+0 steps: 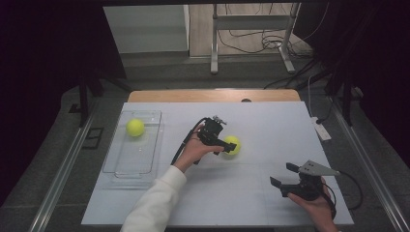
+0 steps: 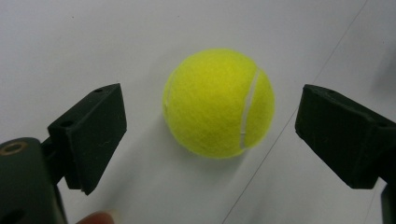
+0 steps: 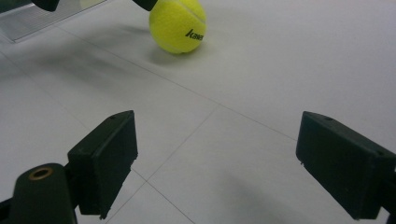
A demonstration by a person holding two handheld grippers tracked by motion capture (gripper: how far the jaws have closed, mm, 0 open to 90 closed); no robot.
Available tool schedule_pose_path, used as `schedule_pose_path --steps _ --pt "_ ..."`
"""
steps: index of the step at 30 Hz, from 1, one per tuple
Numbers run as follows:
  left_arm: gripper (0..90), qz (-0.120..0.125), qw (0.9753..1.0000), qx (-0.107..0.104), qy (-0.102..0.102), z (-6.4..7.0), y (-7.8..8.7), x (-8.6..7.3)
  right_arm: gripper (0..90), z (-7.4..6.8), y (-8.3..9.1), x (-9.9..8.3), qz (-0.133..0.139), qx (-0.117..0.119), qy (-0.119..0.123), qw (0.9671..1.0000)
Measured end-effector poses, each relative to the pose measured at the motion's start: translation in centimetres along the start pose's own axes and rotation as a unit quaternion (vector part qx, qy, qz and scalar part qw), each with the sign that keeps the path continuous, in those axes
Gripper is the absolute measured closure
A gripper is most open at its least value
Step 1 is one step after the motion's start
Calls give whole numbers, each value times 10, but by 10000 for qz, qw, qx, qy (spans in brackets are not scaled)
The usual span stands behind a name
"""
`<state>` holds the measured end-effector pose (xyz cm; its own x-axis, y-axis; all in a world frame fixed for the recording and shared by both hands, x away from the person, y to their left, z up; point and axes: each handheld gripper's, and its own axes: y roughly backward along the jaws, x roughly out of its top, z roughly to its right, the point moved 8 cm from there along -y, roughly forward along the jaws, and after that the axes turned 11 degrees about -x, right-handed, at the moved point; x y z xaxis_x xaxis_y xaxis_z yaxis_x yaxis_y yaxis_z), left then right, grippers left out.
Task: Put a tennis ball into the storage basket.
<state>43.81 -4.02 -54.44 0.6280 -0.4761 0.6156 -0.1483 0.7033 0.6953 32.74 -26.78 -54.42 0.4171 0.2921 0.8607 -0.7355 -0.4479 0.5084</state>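
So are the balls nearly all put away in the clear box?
About halfway, it seems. One tennis ball already lies in the clear tray. The left gripper is open around the second ball, not squeezing it yet. Left to do: grab it and carry it over. The right gripper waits open.

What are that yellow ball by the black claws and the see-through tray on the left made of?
The tennis ball looks covered in fuzzy yellow-green felt with a matte nap and a white curved seam, presumably over rubber. The tray looks like clear hard plastic, perhaps acrylic: the table shows through it and its rim glints. The left gripper has jaws that look like matte black plastic or rubber.
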Motion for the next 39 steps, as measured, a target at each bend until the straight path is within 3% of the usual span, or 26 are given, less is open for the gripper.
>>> schedule_pose_path --steps 22,25,29,36,39 --pt "102 -238 9997 -50 38 -4 -29 -3 131 0 0 -1 -20 -19 34 10000" --pt "133 -250 9997 8 42 -4 -31 -3 131 0 0 -1 -23 -23 43 10000" --pt "251 -171 9998 13 35 -2 -31 -2 131 1 -1 -1 -23 -28 44 10000" --pt "260 -179 9996 174 -117 -1 -29 -2 132 1 0 -1 -17 -31 50 10000" --pt "261 -97 9998 125 -128 -1 -25 0 132 1 0 -1 -14 -45 57 10000"
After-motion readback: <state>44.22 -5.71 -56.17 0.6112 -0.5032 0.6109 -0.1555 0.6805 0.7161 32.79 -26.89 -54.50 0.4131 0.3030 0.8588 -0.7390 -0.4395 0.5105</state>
